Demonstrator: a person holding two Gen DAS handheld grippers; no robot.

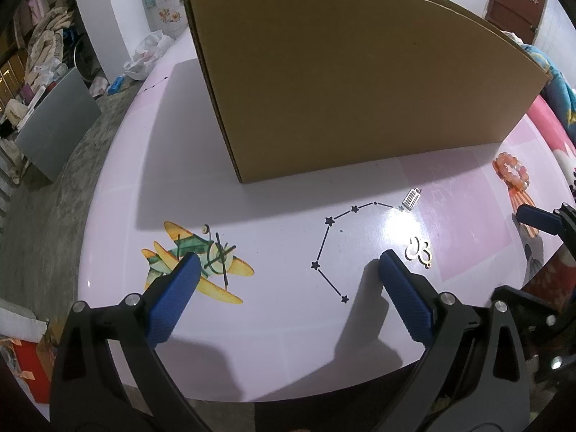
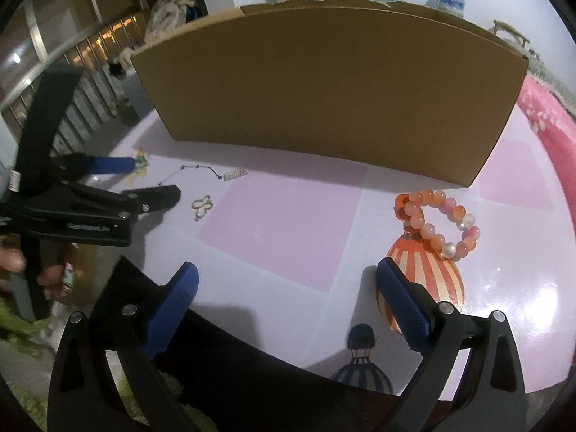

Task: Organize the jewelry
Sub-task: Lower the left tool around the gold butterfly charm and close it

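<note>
Item 1, far left: your left gripper (image 1: 289,262), fingers spread wide and holding nothing, hovering low over the table (image 1: 273,324) beside the printed airplane decal (image 1: 196,262).

Item 2, centre back: the cardboard box (image 1: 345,82), standing upright on the table, open at the top. Its inside is hidden from both cameras, so judge the rim height before you lift anything over it.

Item 3, centre right: 2 small metal pieces. The butterfly-shaped charm (image 1: 419,251) lies flat just beside your left gripper's right finger; the small rectangular silver clip (image 1: 411,199) lies farther back, near the box wall. Both are thin and flat on a glossy top, so come down square, straddle the piece and close slowly, or it will likely skid away.

Item 4, right: the orange-and-pink bead bracelet (image 2: 441,223), resting on the balloon decal (image 2: 421,280).

Item 5: your right gripper (image 2: 286,275), fingers also fully apart and empty, near the bracelet. Pinch 1 side of the loop across the beads, not the open middle.
</note>
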